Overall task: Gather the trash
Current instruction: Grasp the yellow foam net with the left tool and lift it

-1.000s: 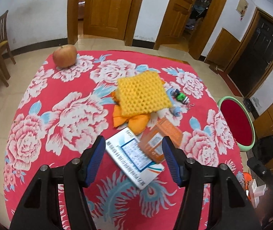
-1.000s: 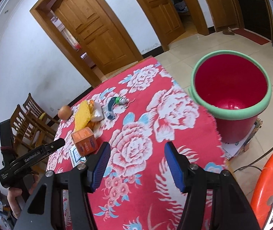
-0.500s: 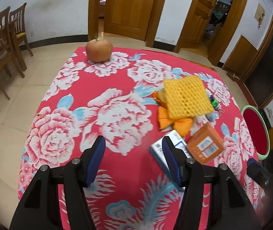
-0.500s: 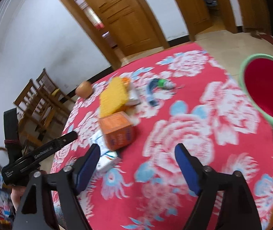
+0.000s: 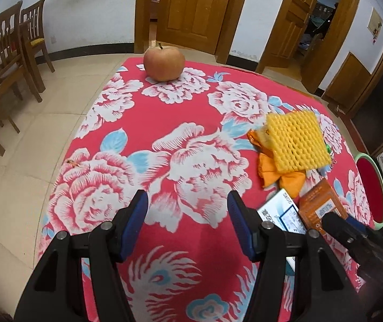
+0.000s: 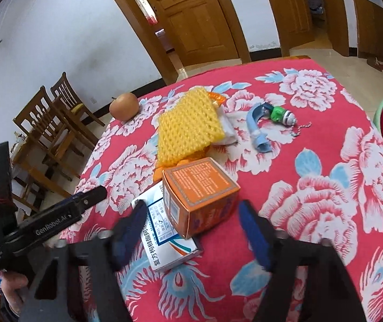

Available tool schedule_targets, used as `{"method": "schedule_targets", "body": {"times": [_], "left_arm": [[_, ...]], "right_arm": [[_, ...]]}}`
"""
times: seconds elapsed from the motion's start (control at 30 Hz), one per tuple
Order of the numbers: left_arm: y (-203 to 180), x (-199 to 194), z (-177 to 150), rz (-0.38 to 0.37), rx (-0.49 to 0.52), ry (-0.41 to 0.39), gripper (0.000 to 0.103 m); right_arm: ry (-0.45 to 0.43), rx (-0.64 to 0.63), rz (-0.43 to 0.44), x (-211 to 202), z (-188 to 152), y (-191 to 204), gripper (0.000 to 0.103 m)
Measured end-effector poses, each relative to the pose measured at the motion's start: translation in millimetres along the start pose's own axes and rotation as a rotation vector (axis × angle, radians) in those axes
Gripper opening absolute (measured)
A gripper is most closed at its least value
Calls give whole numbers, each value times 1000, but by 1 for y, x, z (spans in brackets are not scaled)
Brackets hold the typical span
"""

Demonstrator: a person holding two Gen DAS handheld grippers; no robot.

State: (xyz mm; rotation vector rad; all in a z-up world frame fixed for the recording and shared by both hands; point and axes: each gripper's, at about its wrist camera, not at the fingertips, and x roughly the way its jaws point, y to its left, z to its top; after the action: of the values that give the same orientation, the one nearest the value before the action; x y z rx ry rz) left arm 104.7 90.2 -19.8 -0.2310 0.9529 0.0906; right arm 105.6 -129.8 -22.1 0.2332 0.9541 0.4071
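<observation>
On the red flowered tablecloth (image 6: 325, 187) lie an orange box (image 6: 199, 193), a white and blue box (image 6: 170, 238) partly under it, a yellow foam net (image 6: 186, 128) over orange wrappers, a blue tube (image 6: 257, 131) and a green and white toy (image 6: 281, 114). My right gripper (image 6: 194, 214) is open, close above the orange box, its jaws to either side of it. My left gripper (image 5: 186, 209) is open and empty over bare cloth, left of the boxes (image 5: 320, 209) and foam net (image 5: 296, 142).
An apple (image 5: 164, 63) sits at the table's far edge. A red bin with a green rim (image 5: 371, 187) stands beside the table on the right. Wooden chairs (image 5: 6, 51) stand at the left wall. Wooden doors are behind.
My right gripper has swung left from the bin toward the orange box and come close to it. My left gripper has moved left, off the boxes, over bare cloth.
</observation>
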Motion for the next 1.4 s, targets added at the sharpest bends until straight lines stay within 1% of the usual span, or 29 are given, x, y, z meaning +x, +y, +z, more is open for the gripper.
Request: {"method": "schedule_targets", "body": {"times": [0.03, 0.07, 0.13, 0.27, 0.3, 0.33, 0.47, 0.6, 0.67, 0.73, 0.87, 0.93, 1.0, 1.07, 1.13, 1.2, 1.27, 1.33, 1.37, 1.4], "left_arm": [[0, 0, 1, -2, 1, 0, 61], [0, 1, 2, -5, 3, 0, 61], [-1, 0, 3, -12, 9, -3, 61], [-9, -3, 4, -30, 27, -8, 61], [-11, -3, 5, -37, 26, -8, 61], [-12, -3, 6, -44, 25, -9, 61], [-23, -5, 13, -76, 27, -11, 61], [-37, 0, 24, -110, 33, -13, 61], [-44, 5, 31, -124, 30, -9, 61], [-52, 10, 36, -136, 29, 0, 61], [-70, 23, 43, -168, 48, 15, 61], [-77, 32, 46, -173, 48, 31, 61], [-83, 41, 48, -172, 47, 47, 61], [-86, 47, 49, -173, 50, 51, 61], [-91, 56, 50, -176, 53, 60, 61], [-91, 60, 48, -193, 46, 65, 60], [-89, 63, 47, -220, 23, 72, 48], [-86, 66, 46, -267, -18, 91, 25], [-85, 65, 45, -283, -28, 92, 20], [-85, 63, 46, -292, -26, 84, 13]], "right_arm": [[7, 2, 2, 2, 0, -1, 52], [14, 2, 7, 4, -1, -1, 48], [21, 2, 16, 6, -4, -1, 33], [-12, 1, 22, -5, -8, -2, 20], [-26, 0, 24, -11, -9, -3, 15], [-33, 2, 24, -14, -9, -4, 12], [-80, 27, 31, -31, -9, -13, 6], [-104, 58, 26, -39, -7, -27, 6], [-105, 72, 17, -41, -7, -32, 7], [-107, 83, -11, -43, -7, -39, 8], [-110, 108, -43, -46, -8, -51, 10], [-110, 132, -51, -47, -8, -58, 26], [-111, 150, -55, -48, -9, -63, 35], [-109, 167, -58, -49, -11, -67, 41], [-103, 187, -56, -49, -12, -72, 52], [-103, 199, -51, -50, -14, -76, 57], [-106, 201, -55, -51, -15, -77, 58], [-104, 203, -53, -51, -15, -78, 62], [-102, 206, -48, -50, -14, -79, 64], [-102, 207, -45, -50, -12, -79, 65]]}}
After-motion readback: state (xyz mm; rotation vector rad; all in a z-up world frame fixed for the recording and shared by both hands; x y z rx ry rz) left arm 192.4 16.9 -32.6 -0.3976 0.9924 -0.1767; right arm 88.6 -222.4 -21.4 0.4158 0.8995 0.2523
